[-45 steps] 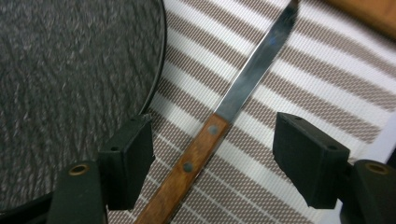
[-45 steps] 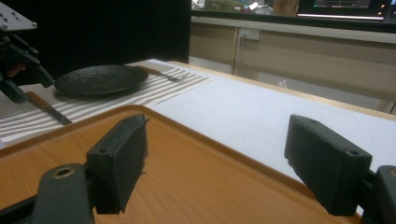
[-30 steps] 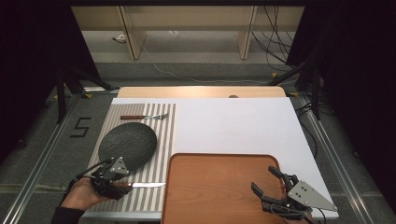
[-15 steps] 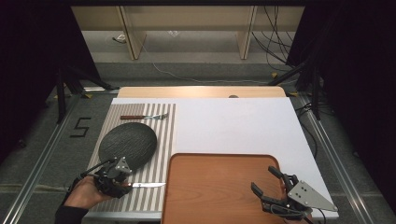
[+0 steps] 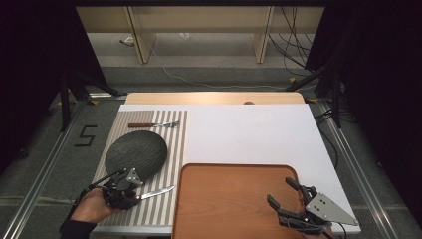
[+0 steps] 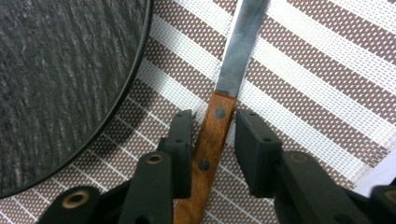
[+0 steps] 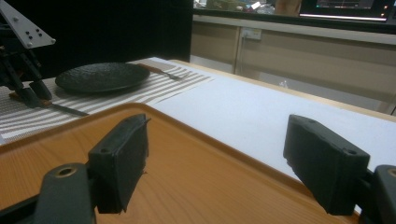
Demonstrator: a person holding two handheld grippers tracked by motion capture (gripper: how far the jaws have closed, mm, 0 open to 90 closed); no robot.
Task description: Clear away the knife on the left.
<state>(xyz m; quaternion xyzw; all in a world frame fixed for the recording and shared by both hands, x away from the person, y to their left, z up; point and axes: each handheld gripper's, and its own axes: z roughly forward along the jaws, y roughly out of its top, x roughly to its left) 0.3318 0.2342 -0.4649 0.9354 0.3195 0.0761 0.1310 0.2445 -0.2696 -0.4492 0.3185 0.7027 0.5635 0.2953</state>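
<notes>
Closing over the last second, the left gripper (image 6: pixel 212 140) now straddles the knife (image 6: pixel 219 112) handle beside the plate (image 6: pixel 60 84), pads not yet pressing; it should close squarely on the wood.

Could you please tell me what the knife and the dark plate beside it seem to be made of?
Knife: polished steel-like blade, reflective; varnished wooden handle, brown with rivets. Plate: matte black, rippled texture, probably slate or stoneware.
</notes>
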